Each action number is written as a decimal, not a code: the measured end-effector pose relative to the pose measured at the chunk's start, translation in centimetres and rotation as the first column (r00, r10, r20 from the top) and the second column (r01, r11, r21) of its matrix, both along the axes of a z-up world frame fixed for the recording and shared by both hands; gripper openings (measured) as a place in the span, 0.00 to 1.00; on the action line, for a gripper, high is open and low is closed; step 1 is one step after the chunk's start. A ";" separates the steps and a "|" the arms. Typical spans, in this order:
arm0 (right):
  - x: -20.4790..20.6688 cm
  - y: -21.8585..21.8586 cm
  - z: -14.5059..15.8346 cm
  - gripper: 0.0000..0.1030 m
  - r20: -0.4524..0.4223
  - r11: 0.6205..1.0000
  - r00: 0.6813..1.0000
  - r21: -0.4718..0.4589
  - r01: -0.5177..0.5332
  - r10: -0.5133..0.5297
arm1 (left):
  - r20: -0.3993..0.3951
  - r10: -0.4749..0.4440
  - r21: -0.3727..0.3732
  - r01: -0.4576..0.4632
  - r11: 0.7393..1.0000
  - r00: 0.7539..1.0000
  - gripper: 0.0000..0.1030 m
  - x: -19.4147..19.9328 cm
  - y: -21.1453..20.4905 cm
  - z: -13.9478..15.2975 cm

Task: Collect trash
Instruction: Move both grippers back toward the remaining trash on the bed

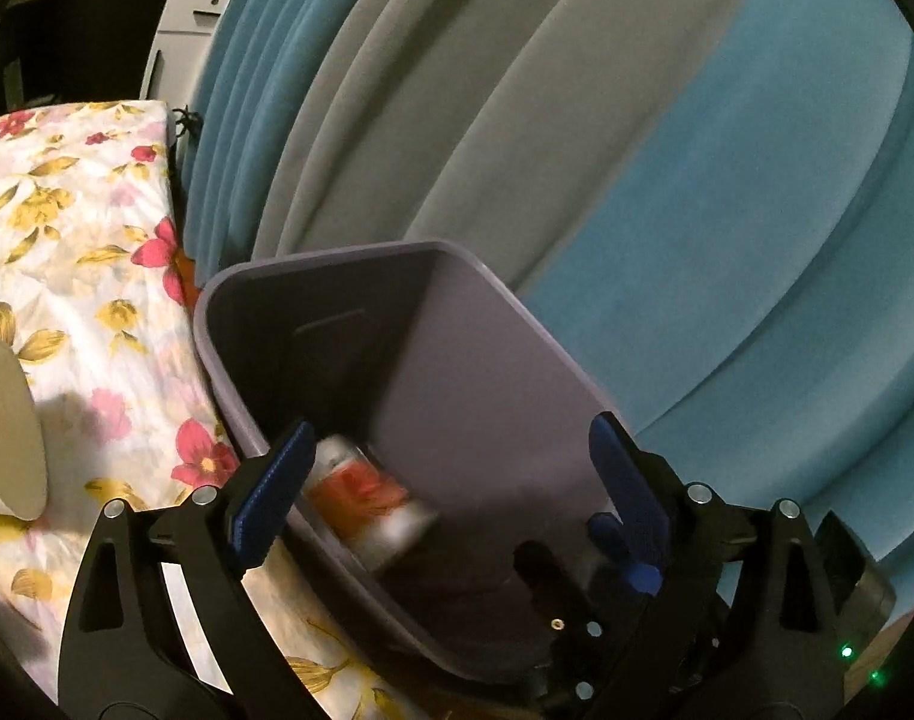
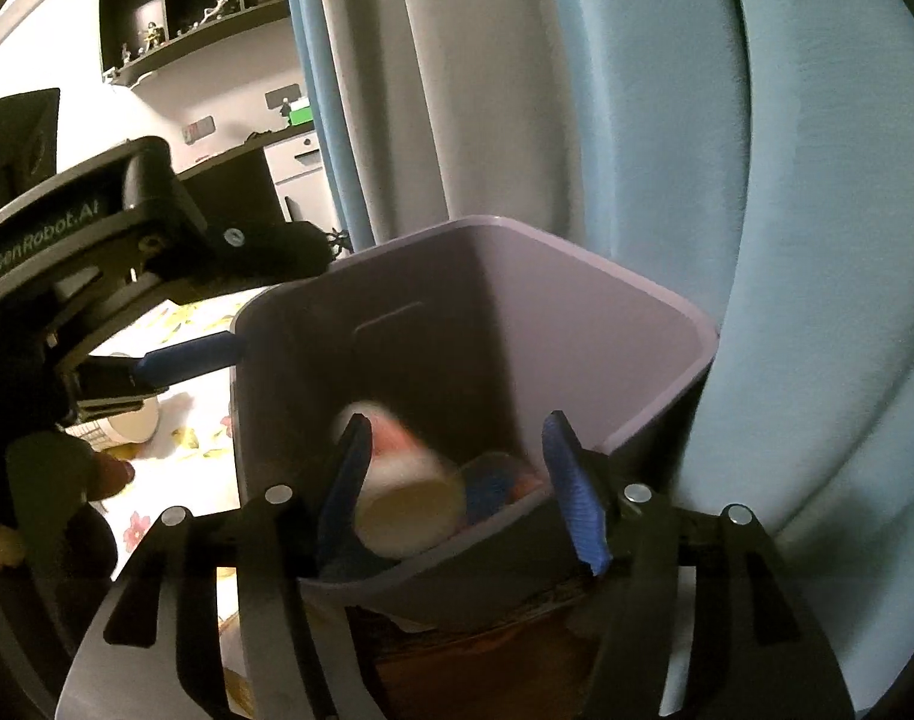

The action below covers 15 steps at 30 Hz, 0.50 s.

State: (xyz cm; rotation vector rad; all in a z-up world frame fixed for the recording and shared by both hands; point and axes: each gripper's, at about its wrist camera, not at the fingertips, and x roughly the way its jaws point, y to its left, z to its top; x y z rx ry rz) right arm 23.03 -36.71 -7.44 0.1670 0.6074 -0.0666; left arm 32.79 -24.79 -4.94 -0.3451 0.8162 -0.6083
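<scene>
Here, both hand-held grippers hang over a lavender bin that stands against blue and grey curtains, beside a surface covered in a floral cloth.

The right hand-held gripper points down into the bin's mouth with its blue pads spread. A red-and-white can shows between them — blurred, pale end toward the camera, and not pressed by either pad. Whether it is resting on the bottom cannot be told. Next to it, deeper in the bin, lies something blue and red, too blurred to name.

The left hand-held gripper is spread wide as well, with nothing between its fingers. In its own view the left finger sits over the bin's near-left rim and the right finger over the bin's right side. The same can appears low in the bin, smeared by motion. From the right wrist view this gripper reaches in from the left, its blue pad just beside the bin's left wall.

On the floral cloth, to the left of the bin, a white paper cup lies on its side — outside the bin, well apart from the can.

Far behind, a dark shelf holds small figurines.
</scene>
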 end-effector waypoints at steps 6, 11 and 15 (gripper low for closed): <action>-1.4 -0.7 0.8 0.59 0.028 1.000 0.999 0.010 0.029 -0.030 | 0.078 0.066 0.050 -0.070 0.996 0.995 0.89 -2.6 1.8 1.8; -3.7 -0.3 1.9 0.67 0.072 0.999 0.996 0.001 0.044 -0.044 | 0.162 0.168 0.129 -0.189 0.973 0.972 0.89 -6.6 5.1 3.1; -5.6 1.7 3.1 0.74 0.111 1.000 0.993 -0.004 0.029 -0.028 | 0.203 0.249 0.163 -0.283 0.945 0.947 0.89 -9.9 8.8 3.8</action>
